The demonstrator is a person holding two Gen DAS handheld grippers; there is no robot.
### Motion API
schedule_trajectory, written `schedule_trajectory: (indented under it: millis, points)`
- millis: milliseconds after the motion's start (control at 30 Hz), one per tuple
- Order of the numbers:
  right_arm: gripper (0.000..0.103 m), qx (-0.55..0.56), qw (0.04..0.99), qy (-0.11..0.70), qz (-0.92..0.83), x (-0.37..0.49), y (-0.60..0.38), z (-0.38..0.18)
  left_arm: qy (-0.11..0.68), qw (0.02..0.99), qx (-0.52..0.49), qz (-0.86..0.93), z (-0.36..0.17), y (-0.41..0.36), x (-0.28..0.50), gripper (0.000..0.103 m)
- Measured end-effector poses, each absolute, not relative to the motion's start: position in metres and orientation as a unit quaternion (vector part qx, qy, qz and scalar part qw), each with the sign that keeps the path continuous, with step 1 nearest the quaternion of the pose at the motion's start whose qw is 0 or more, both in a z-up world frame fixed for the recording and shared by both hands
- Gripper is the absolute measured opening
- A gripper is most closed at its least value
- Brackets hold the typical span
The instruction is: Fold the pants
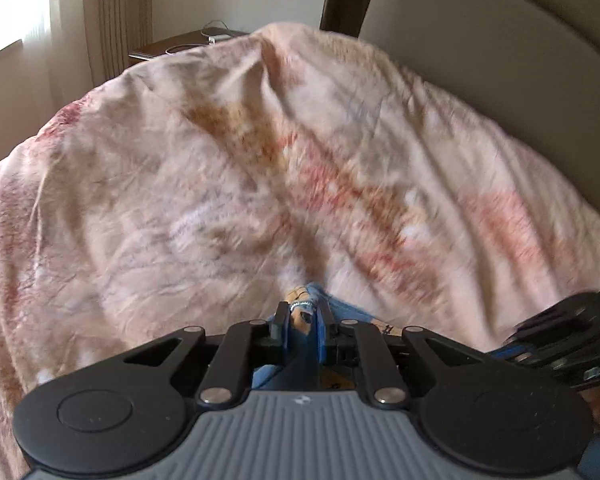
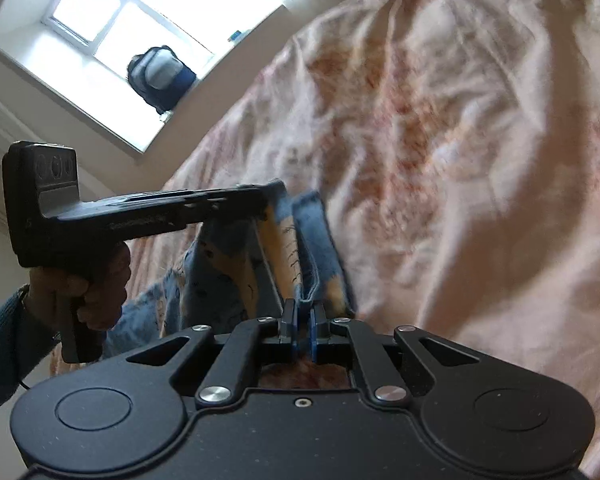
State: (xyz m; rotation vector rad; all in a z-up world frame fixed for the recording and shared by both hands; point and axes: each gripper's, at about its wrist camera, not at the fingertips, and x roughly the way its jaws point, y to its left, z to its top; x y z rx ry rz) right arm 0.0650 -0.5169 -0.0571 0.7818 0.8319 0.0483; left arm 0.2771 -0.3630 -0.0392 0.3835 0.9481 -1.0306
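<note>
left gripper (image 1: 302,320) clamps pants (image 2: 300,240) | right gripper (image 2: 303,320) clamps pants | both raised over blanket (image 1: 220,180)

The pants (image 2: 236,248) are light blue with a yellow-tan printed pattern and small dark marks. They hang bunched and creased above the bed, one edge (image 1: 302,306) pinched upright in folds, the rest drooping down in soft loose layers.

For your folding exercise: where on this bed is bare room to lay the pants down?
The bedspread lies bare from the left gripper out to the headboard and nightstand. It is crowded only near the right gripper, where the pants hang.
</note>
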Motion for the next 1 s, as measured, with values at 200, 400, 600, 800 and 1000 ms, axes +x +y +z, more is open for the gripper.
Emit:
schedule_trajectory:
  millis: [200,400,600,800,1000]
  points:
    - [0.035,0.348,0.845,0.404,0.031,0.052,-0.523,-0.058,0.399,0.771,0.19,-0.458,-0.035,-0.354,0.28,0.075]
    - [0.054,0.336,0.859,0.384,0.047,0.052,-0.53,-0.059,0.446,0.727,0.168,-0.495,-0.035,-0.355,0.303,0.081]
    - [0.062,0.274,0.878,0.387,0.062,0.069,-0.513,-0.062,0.45,0.708,0.192,-0.509,-0.027,-0.357,0.31,0.075]
    - [0.076,0.286,0.876,0.381,0.073,0.074,-0.512,-0.073,0.487,0.673,0.207,-0.517,-0.032,-0.375,0.308,0.027]
    - [0.081,0.277,0.881,0.376,0.083,0.071,-0.509,-0.072,0.415,0.68,0.228,-0.56,-0.026,-0.38,0.282,0.013]
